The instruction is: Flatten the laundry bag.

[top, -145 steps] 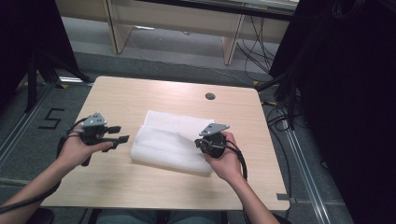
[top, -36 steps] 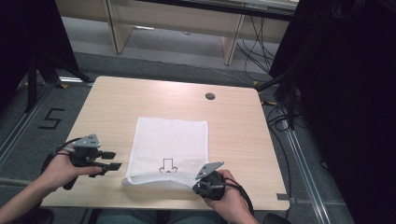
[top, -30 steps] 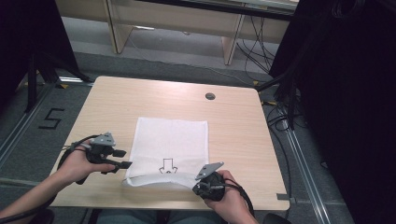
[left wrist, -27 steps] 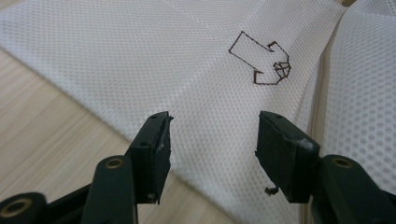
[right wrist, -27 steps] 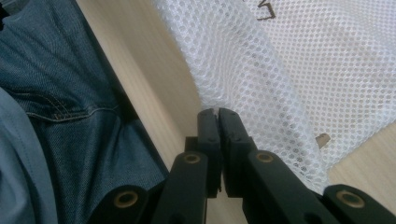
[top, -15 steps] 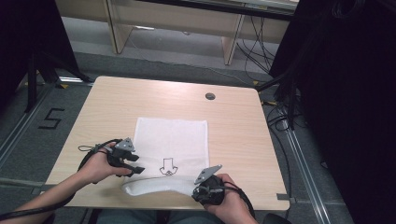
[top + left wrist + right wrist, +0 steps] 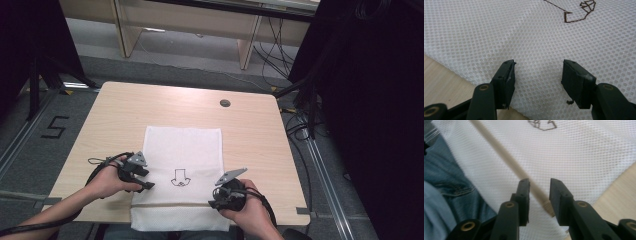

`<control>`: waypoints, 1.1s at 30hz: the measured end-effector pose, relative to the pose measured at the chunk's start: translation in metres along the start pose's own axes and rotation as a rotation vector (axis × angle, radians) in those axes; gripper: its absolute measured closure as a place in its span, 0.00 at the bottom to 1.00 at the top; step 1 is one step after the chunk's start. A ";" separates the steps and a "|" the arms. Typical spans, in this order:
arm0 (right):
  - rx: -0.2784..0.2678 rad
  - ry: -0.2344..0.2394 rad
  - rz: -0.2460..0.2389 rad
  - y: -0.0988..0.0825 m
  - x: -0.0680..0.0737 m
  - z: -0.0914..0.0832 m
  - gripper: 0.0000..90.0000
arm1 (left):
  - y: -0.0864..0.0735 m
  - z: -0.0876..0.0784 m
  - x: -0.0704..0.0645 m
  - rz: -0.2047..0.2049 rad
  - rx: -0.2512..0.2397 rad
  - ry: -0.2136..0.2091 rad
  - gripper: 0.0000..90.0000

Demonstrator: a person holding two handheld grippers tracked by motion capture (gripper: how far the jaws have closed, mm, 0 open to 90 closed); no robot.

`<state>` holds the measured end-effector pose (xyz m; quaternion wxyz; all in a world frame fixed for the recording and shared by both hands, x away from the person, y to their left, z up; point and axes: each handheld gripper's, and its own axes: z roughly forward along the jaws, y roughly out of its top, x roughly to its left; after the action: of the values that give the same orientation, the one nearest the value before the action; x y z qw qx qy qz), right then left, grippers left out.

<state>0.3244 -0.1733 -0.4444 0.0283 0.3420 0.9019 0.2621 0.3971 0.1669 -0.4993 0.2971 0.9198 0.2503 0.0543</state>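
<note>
Nearest the person, the white mesh cloth [image 7: 182, 167] hangs over the near edge of the wooden tabletop [image 7: 115, 112], its lower strip drooping in front of blue jeans [image 7: 446, 182] seen in the right gripper view. The right gripper [image 7: 216, 201] sits at that near edge, over the cloth's right near part; its jaws have just been opening and now stand a little apart, with the cloth beneath them but nothing pinched, so the grasp is released. A little farther in, the left gripper [image 7: 146, 180] rests at the cloth's left border, its jaws spread wide above the mesh, just inside the cloth's edge, and pressing on nothing. Between the two grippers lies a small dark line drawing [image 7: 180, 178] on the fabric, which also shows at the top of the left gripper view [image 7: 580, 10]. Beyond it the cloth stretches flat toward the middle of the tabletop, its far edge well short of the far side. Near the far right corner sits a small round dark cable hole [image 7: 225, 103].
</note>
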 end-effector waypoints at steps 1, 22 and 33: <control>0.007 -0.003 0.010 0.002 -0.003 0.002 0.85 | 0.000 0.000 0.000 0.002 0.001 0.002 0.48; 0.154 -0.103 0.085 0.024 -0.054 0.047 1.00 | 0.011 0.009 0.007 0.031 -0.008 0.044 0.48; 0.156 -0.129 0.106 0.033 -0.066 0.051 1.00 | 0.017 0.014 0.017 0.009 -0.015 0.055 0.48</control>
<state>0.4067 -0.1716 -0.4802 0.0457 0.4064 0.8966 0.1698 0.4226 0.1559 -0.5015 0.2968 0.9168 0.2538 0.0831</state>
